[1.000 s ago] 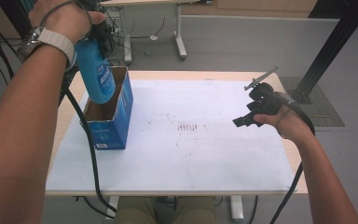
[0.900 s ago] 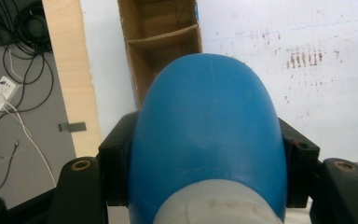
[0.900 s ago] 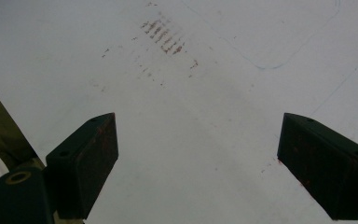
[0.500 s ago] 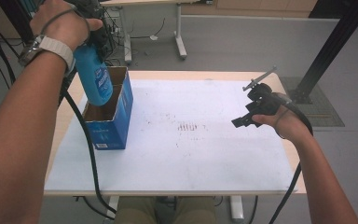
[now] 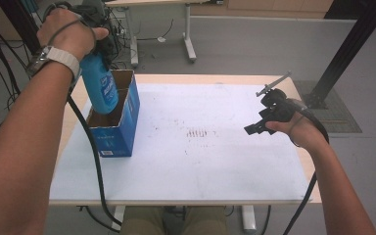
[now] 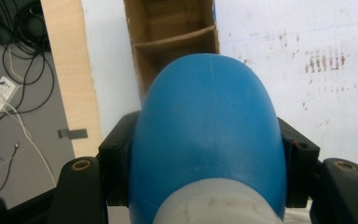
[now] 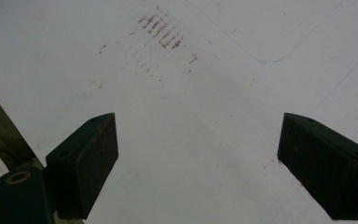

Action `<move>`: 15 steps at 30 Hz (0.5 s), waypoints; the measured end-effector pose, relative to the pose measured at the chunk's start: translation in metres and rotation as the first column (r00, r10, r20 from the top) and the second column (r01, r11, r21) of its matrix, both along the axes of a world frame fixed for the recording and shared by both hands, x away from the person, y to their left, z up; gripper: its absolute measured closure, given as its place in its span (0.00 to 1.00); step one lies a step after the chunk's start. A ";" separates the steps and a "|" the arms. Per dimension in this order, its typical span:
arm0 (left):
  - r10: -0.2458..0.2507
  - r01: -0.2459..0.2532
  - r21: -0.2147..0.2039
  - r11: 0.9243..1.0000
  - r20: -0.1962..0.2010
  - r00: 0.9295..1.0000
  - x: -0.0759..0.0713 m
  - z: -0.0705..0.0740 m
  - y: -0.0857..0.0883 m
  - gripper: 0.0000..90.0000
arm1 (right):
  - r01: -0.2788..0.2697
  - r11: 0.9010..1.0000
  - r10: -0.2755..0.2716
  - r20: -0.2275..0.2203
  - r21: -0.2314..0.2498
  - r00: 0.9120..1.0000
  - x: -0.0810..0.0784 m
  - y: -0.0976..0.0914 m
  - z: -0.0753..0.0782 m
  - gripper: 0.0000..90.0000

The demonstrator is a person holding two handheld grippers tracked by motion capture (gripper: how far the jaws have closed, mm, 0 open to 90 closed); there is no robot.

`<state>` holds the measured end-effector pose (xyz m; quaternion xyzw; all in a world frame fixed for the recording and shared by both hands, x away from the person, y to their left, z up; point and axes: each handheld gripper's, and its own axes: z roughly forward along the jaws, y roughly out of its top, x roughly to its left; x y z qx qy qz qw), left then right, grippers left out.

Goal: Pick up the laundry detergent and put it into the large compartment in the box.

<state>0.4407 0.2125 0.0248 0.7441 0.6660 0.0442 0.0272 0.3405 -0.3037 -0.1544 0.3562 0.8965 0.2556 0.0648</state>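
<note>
Left gripper (image 5: 99, 49) clamped on blue bottle (image 5: 100, 88), long axis vertical, base down; box (image 5: 122, 127) compartment directly beneath. Right gripper (image 5: 254, 128) wide apart, idle.

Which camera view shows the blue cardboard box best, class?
The high view: the blue cardboard box appears whole, standing open on the table. The left gripper view shows just its brown divided inside beyond the blue bottle. The right gripper view looks at bare tabletop.

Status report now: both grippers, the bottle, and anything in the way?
Left gripper shut on blue bottle, base over the near cell of the blue carton. Right gripper open, nothing between its jaws, above the white table. Nothing blocks the cell.
</note>
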 end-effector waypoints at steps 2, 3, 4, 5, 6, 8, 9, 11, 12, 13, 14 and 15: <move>0.000 0.000 -0.002 1.000 -0.002 1.000 0.001 -0.002 0.001 0.41 | 0.001 1.000 -0.001 0.001 0.000 1.000 0.000 0.000 0.000 0.14; 0.000 0.000 -0.002 1.000 -0.002 1.000 0.001 -0.004 0.002 0.41 | 0.002 1.000 -0.002 0.001 0.000 1.000 -0.001 -0.001 0.000 0.14; -0.003 0.003 0.000 1.000 0.002 1.000 0.000 -0.005 0.002 0.41 | 0.002 1.000 -0.002 0.000 0.001 1.000 -0.001 -0.001 0.000 0.14; 0.000 0.000 -0.001 1.000 -0.001 1.000 0.001 -0.006 0.003 0.41 | 0.005 1.000 -0.005 -0.001 0.000 1.000 -0.001 -0.001 0.000 0.14; 0.001 -0.001 -0.002 1.000 -0.005 1.000 0.002 -0.008 0.003 0.41 | 0.004 1.000 -0.004 -0.001 -0.001 1.000 -0.001 -0.001 0.000 0.14; 0.000 0.000 -0.004 1.000 -0.001 1.000 0.002 -0.010 0.004 0.41 | 0.004 1.000 -0.004 -0.002 -0.001 1.000 -0.001 -0.001 -0.001 0.14; 0.000 0.000 -0.003 1.000 -0.007 1.000 0.003 -0.012 0.004 0.41 | 0.003 1.000 -0.003 -0.002 0.000 1.000 -0.001 -0.001 -0.001 0.14; 0.000 0.000 -0.005 1.000 -0.003 1.000 0.003 -0.014 0.005 0.41 | 0.003 1.000 -0.003 -0.003 -0.002 1.000 0.000 0.000 -0.001 0.14; 0.000 0.000 -0.003 1.000 -0.003 1.000 0.003 -0.016 0.004 0.41 | 0.003 1.000 -0.003 -0.003 -0.001 1.000 0.000 0.000 -0.002 0.14; -0.002 0.002 -0.002 1.000 -0.004 1.000 0.004 -0.017 0.004 0.41 | 0.003 1.000 -0.003 -0.003 0.000 1.000 0.000 -0.001 -0.002 0.14; -0.001 0.001 -0.003 1.000 -0.002 1.000 0.004 -0.018 0.004 0.41 | 0.003 1.000 -0.003 -0.005 0.000 1.000 0.000 0.000 -0.002 0.14; 0.000 0.000 -0.003 1.000 -0.001 1.000 0.004 -0.020 0.004 0.41 | 0.003 1.000 -0.003 -0.005 -0.001 1.000 0.000 0.000 -0.003 0.14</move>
